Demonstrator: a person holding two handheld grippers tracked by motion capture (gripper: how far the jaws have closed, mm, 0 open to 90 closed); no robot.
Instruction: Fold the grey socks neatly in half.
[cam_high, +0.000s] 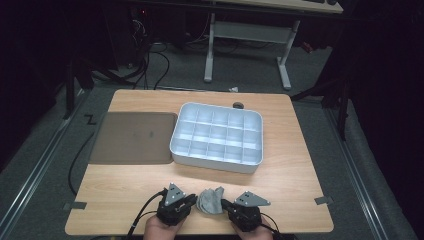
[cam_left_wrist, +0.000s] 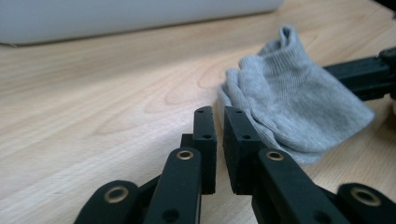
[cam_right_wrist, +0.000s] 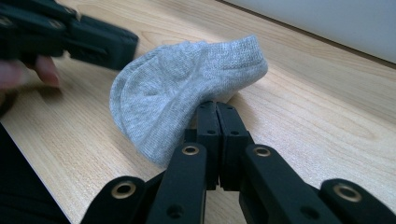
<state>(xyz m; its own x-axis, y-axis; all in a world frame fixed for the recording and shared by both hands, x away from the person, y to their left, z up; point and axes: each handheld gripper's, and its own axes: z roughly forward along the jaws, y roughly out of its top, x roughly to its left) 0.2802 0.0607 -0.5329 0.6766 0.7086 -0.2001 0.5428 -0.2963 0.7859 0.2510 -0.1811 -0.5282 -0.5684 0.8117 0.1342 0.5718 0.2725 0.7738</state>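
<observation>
Grey sock (cam_high: 210, 200): right gripper (cam_right_wrist: 215, 106) pinching its edge; left gripper (cam_left_wrist: 219, 120) nearly closed, empty, at sock's nine o'clock. Divided tray (cam_high: 186, 148) awaiting; stowing not begun.

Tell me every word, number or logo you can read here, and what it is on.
None can be read.
The grey sock, the white divided tray, the brown mat and the wooden table bear no lettering.
The black mark on the floor is tape, not a character.

The sock (cam_high: 210, 200) is lying at the table's (cam_high: 300, 165) near edge, between the left gripper (cam_high: 192, 201) and right gripper (cam_high: 225, 204). Behind it the compartment tray (cam_high: 217, 157) is sitting, with what is probably a mat (cam_high: 132, 137) lying to its left.
</observation>
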